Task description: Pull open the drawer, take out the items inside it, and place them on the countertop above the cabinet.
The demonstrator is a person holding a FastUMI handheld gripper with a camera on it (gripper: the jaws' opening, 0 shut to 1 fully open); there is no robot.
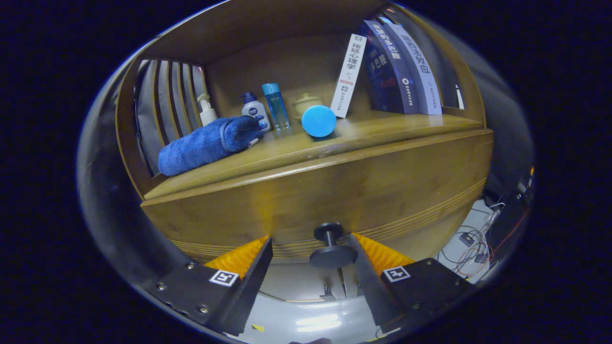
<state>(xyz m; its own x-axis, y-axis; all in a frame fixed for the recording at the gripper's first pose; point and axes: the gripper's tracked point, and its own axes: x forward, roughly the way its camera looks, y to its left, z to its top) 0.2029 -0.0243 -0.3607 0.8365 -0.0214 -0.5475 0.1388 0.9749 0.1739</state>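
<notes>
The wooden cabinet's drawer front [363, 191] fills the space just ahead of my fingers and looks closed under the countertop [306, 153]. Its dark round knob [332, 244] sticks out toward me and sits between my fingers, closer to the right one. My gripper [311, 238] is open, and neither finger presses on the knob. The drawer's contents are hidden.
On the countertop lie a rolled blue towel [205, 143], a white pump bottle [207, 111], a small white bottle [256, 111], a clear blue bottle [276, 106], a small lidded pot [306, 102] and a blue round disc [319, 121]. Books [401, 67] lean at its right. Cables [473, 248] lie on the floor.
</notes>
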